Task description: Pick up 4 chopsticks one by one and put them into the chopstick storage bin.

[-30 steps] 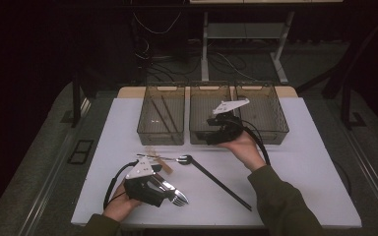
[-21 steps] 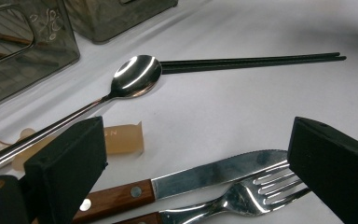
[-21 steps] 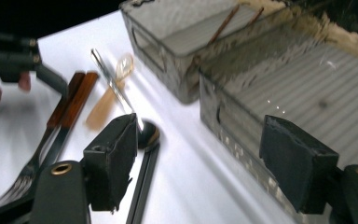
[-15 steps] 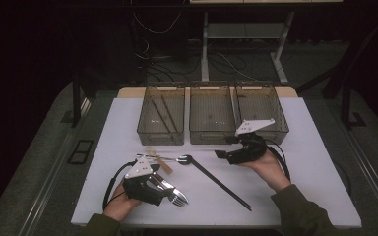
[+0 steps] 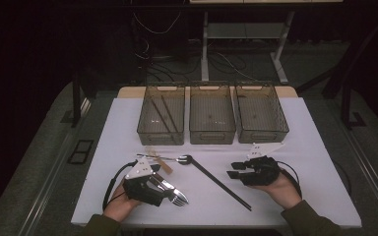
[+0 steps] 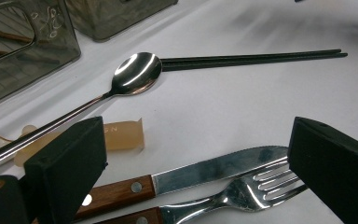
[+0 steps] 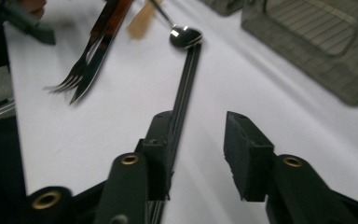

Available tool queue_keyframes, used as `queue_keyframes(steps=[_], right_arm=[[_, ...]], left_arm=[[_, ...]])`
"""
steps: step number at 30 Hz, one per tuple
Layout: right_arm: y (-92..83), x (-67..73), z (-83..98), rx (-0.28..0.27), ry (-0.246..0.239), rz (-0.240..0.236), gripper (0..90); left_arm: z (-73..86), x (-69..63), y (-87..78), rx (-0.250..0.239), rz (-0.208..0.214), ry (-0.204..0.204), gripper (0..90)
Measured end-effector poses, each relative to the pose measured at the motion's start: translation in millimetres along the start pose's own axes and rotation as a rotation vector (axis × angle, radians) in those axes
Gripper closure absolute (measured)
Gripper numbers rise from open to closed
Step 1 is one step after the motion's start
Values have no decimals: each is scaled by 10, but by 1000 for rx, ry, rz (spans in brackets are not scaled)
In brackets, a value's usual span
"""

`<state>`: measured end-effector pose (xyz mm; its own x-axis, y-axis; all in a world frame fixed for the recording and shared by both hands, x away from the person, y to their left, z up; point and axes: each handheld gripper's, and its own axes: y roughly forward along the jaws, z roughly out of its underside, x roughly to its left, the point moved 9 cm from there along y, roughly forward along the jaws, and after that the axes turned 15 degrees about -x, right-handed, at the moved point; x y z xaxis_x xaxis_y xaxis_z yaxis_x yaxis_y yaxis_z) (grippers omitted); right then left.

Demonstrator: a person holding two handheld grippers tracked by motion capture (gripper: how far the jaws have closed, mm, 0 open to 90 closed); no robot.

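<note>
At left, the left gripper [image 5: 177, 197] hovers with jaws spread and empty over a wooden-handled knife [image 6: 205, 173] and fork [image 6: 228, 198] on the white table [image 5: 320, 147]. At centre lie a spoon [image 5: 183, 159] and the black chopsticks [image 5: 221, 183]. At right, the right gripper [image 5: 235, 170], whose jaws have just been closing, stands part-open and empty just beside the chopsticks. The step in hand appears to be the approach; next, the jaws must straddle both sticks before closing.

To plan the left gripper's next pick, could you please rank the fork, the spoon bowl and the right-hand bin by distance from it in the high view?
1. fork: at the left gripper jaws.
2. spoon bowl: up, mid-table.
3. right-hand bin: far back right.
</note>
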<state>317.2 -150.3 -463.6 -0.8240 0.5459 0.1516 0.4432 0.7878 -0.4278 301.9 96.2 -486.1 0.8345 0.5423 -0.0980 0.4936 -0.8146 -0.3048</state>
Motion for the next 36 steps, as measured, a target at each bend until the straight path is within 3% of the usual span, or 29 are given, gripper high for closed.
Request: queue_keyframes(steps=[8, 17, 25, 30, 36], right_arm=[[-108, 187, 286, 65, -12, -34, 669], [-131, 302, 536, 151, -50, -32, 700], [-88, 292, 623, 194, -73, -10, 728], [-86, 273, 625, 194, -93, 5, 790], [-86, 269, 621, 201, -103, 13, 792]], left_arm=[[5, 4, -3, 4, -1, 1, 41], [5, 1, 3, 2, -3, 4, 42], [2, -8, 0, 1, -2, 3, 42], [4, -3, -3, 2, -1, 4, 41], [5, -9, 1, 2, -1, 2, 42]])
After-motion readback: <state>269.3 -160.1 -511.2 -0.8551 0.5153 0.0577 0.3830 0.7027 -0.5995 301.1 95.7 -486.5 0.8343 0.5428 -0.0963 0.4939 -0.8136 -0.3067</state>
